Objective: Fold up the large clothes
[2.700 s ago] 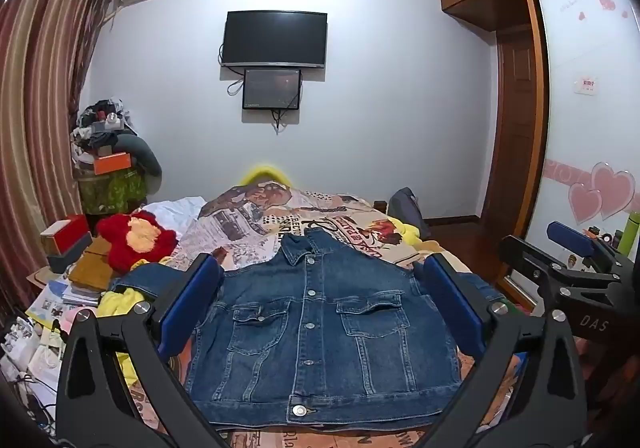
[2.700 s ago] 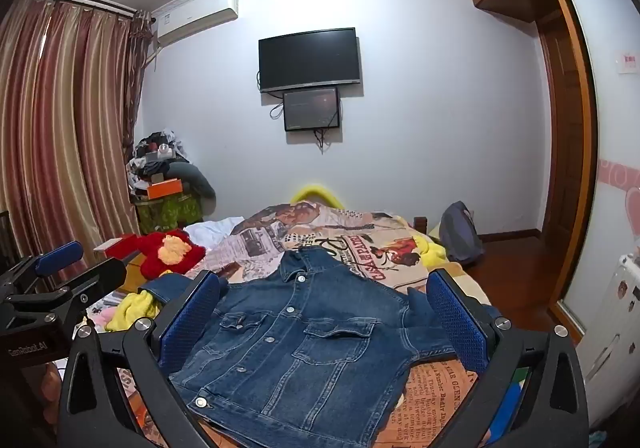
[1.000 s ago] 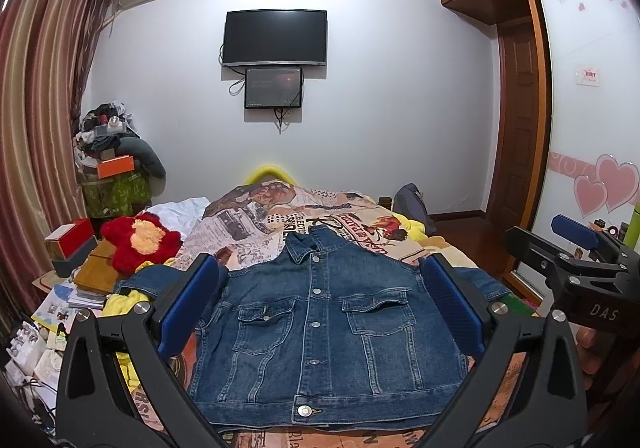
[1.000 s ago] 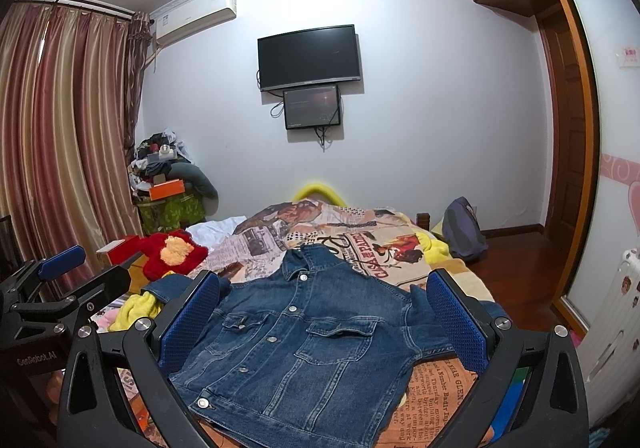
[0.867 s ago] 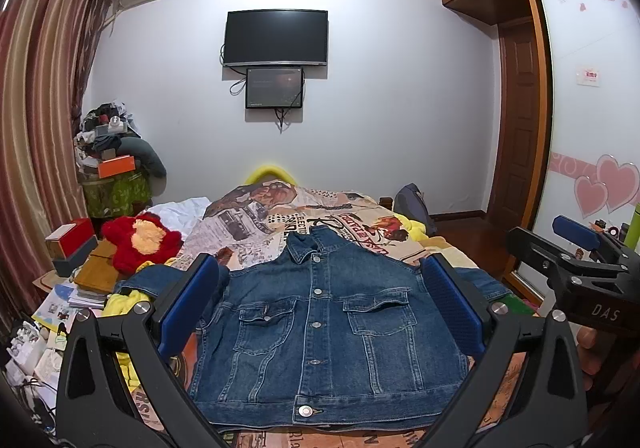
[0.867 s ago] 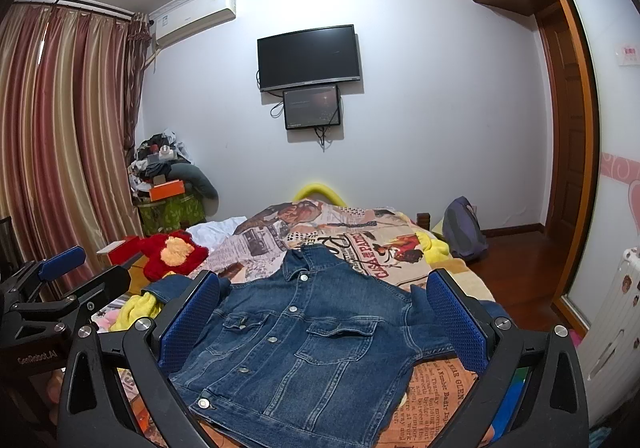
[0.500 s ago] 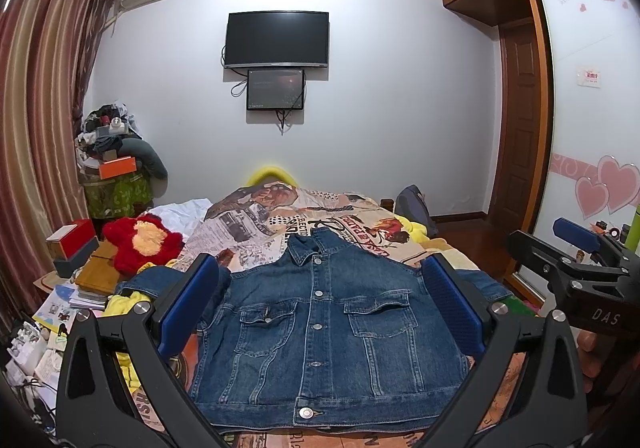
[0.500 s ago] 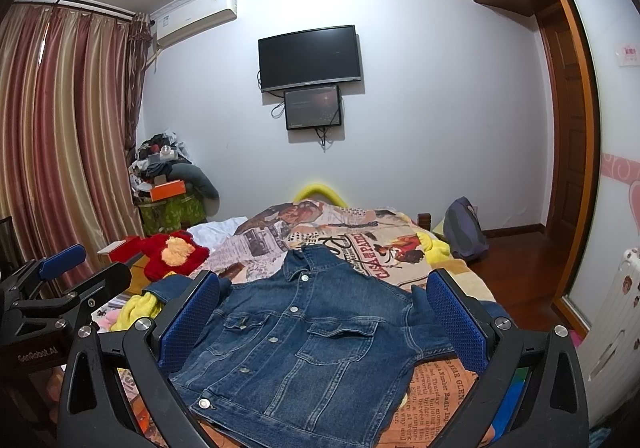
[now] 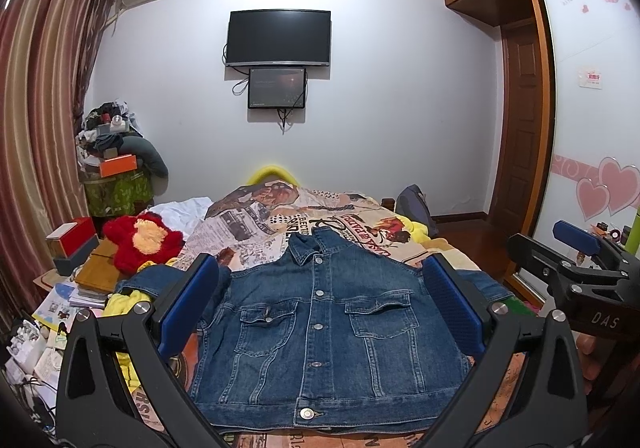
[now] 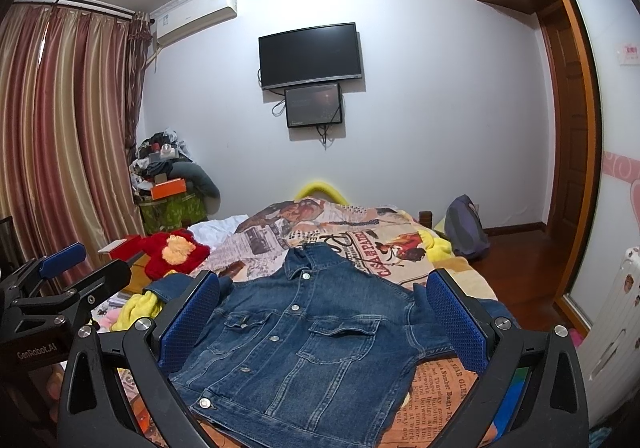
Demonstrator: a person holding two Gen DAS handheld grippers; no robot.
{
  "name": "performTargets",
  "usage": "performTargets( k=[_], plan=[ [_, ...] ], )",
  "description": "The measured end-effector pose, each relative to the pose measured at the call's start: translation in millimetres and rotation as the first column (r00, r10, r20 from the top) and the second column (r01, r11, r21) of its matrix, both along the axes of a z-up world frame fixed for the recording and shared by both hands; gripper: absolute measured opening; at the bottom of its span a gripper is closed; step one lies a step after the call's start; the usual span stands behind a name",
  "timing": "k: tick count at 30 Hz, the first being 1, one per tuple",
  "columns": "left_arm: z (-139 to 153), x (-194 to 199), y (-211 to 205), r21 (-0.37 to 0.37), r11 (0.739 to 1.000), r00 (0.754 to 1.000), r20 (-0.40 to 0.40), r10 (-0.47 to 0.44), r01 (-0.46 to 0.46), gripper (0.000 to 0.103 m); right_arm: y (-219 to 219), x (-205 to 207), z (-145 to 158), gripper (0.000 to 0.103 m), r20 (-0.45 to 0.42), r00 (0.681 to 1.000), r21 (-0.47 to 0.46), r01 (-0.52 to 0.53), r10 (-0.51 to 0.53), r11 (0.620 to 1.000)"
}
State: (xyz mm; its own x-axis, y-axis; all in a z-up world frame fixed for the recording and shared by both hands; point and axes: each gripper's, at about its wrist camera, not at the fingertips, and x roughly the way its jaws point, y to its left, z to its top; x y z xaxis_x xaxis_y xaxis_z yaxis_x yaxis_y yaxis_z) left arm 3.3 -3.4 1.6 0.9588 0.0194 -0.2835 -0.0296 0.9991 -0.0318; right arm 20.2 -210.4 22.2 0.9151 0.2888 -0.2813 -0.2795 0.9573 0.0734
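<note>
A blue denim jacket (image 9: pixel 320 332) lies flat and buttoned, front up, on the bed (image 9: pixel 320 216), collar away from me. It also shows in the right wrist view (image 10: pixel 312 344). My left gripper (image 9: pixel 320 288) is open and empty, held above the jacket's near hem. My right gripper (image 10: pixel 320 296) is open and empty, above the jacket's near right part. The right gripper shows at the right edge of the left wrist view (image 9: pixel 576 272). The left gripper shows at the left edge of the right wrist view (image 10: pixel 60 288). The sleeves spread out to both sides.
A red and yellow plush toy (image 9: pixel 140 240) and a yellow cloth (image 9: pixel 124 304) lie left of the jacket. Boxes and books (image 9: pixel 76 248) crowd the left side. A grey backpack (image 10: pixel 464 228) stands right of the bed. A wardrobe (image 9: pixel 592 128) is at right.
Both grippers have stayed open above the jacket. The views have shifted only slightly; the jacket has not moved.
</note>
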Motion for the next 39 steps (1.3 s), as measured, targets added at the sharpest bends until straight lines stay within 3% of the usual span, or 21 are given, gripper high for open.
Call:
performTargets(
  k=[12,20,25,28,32,35,36,39],
  plan=[
    [-3.9,11.6,6.6,0.009,1.000,1.000,-0.004,0.001,-0.001,0.103,17.9,13.2,-11.6,0.103,-0.038,0.999,0.003,-0.020,0.021,1.000],
    [-22.5,62.5,34.0,-0.023,1.000,0.996,-0.085,0.011,-0.013,0.103,35.9,61.8,-25.3,0.103,-0.080,0.997,-0.046,-0.028,0.024,0.999],
    [-44.5,103.9,59.1,0.002,0.998,0.985,-0.159,0.062,-0.063,0.103,52.5,104.9,-38.9,0.103,-0.117,0.993,-0.079,-0.044,0.035,0.996],
    [-63.2,134.1,80.5,0.008,0.994,0.966,-0.237,0.104,-0.105,0.103,62.9,140.0,-50.9,0.103,-0.177,0.983,-0.092,-0.066,0.049,0.994],
    [-94.4,172.7,121.5,-0.060,0.981,0.925,-0.348,0.152,-0.184,0.103,77.2,187.5,-72.5,0.103,-0.235,0.971,-0.123,-0.076,0.045,0.989],
    [-122.1,202.1,157.9,-0.080,0.956,0.875,-0.432,0.220,-0.281,0.103,86.1,221.2,-91.3,0.103,-0.287,0.957,-0.127,-0.091,0.051,0.988],
    [-133.0,212.6,173.3,-0.075,0.943,0.849,-0.463,0.255,-0.324,0.103,89.7,234.7,-99.1,0.103,-0.307,0.951,-0.132,-0.091,0.047,0.987],
    [-157.3,232.4,206.2,-0.050,0.923,0.805,-0.510,0.304,-0.381,0.103,97.8,267.0,-121.5,0.103,-0.352,0.935,-0.151,-0.091,0.032,0.984]
  ],
)
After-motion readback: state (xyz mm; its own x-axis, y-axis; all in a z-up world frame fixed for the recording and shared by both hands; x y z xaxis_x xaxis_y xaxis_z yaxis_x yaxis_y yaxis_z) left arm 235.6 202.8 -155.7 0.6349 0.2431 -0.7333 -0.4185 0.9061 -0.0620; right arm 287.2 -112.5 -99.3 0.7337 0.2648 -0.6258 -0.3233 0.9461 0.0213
